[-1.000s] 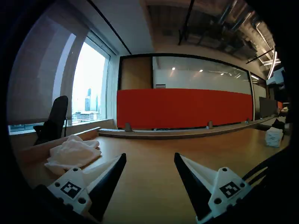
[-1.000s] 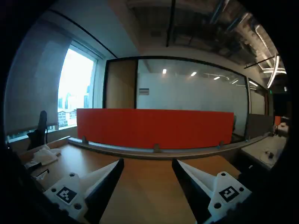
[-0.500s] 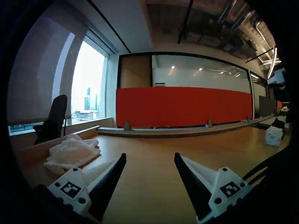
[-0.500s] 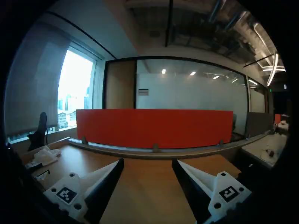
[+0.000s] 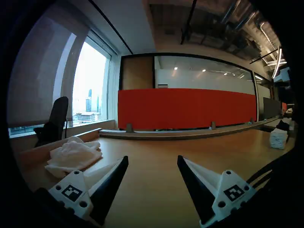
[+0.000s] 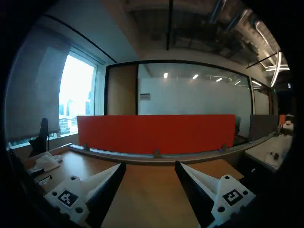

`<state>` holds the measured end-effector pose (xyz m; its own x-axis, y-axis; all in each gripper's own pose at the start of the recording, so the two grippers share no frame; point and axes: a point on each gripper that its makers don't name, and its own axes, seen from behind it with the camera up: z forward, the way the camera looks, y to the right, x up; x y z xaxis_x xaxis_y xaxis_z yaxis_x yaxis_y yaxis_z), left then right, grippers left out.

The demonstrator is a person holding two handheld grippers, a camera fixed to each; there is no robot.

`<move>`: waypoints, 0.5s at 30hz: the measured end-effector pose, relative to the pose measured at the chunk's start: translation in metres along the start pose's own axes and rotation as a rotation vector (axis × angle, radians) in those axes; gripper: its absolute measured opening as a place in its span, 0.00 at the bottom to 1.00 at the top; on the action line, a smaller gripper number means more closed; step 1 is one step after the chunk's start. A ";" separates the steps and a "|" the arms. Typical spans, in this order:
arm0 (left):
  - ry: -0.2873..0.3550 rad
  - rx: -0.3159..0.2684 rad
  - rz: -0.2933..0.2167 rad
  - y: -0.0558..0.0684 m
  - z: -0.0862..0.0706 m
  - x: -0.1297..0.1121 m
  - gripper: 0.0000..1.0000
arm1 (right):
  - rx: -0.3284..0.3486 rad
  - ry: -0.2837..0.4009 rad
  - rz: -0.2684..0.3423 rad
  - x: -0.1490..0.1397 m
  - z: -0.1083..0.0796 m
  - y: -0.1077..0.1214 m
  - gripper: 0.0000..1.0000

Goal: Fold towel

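Two grippers are in your hands, both held low over a wooden worktop (image 5: 152,197) and both holding nothing. In the left gripper view, your left gripper (image 5: 152,157) has its fingers spread wide apart, with bare wood showing between them. The towel (image 5: 74,155), white and crumpled into a loose heap, lies on the worktop near its far left corner, along the window-side edge. It sits ahead and to the left of the left finger and does not touch it. A small white folded bundle (image 5: 278,138) rests near the worktop's right edge, well apart from the towel. A red divider panel (image 5: 186,108) runs along the far edge, and a black office chair (image 5: 55,123) stands in front of a bright window (image 5: 89,91) beyond the left edge.

In the right gripper view, your right gripper (image 6: 150,163) also has its fingers wide apart over bare wood. From there the towel (image 6: 47,161) appears small, far off by the left edge.
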<state>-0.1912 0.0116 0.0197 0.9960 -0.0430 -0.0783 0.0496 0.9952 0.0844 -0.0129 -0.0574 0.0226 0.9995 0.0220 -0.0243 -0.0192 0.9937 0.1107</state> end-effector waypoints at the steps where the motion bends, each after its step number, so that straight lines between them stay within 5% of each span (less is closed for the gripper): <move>1: 0.000 0.000 0.000 0.000 0.000 0.000 0.96 | 0.000 0.005 0.007 0.002 -0.001 0.002 0.99; 15: 0.000 0.000 0.000 -0.001 0.000 -0.001 0.96 | -0.026 0.041 -0.009 0.001 -0.011 0.026 0.99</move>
<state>-0.1920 0.0108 0.0192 0.9960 -0.0432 -0.0787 0.0499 0.9952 0.0848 -0.0129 -0.0303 0.0146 0.9977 0.0173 -0.0657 -0.0117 0.9963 0.0848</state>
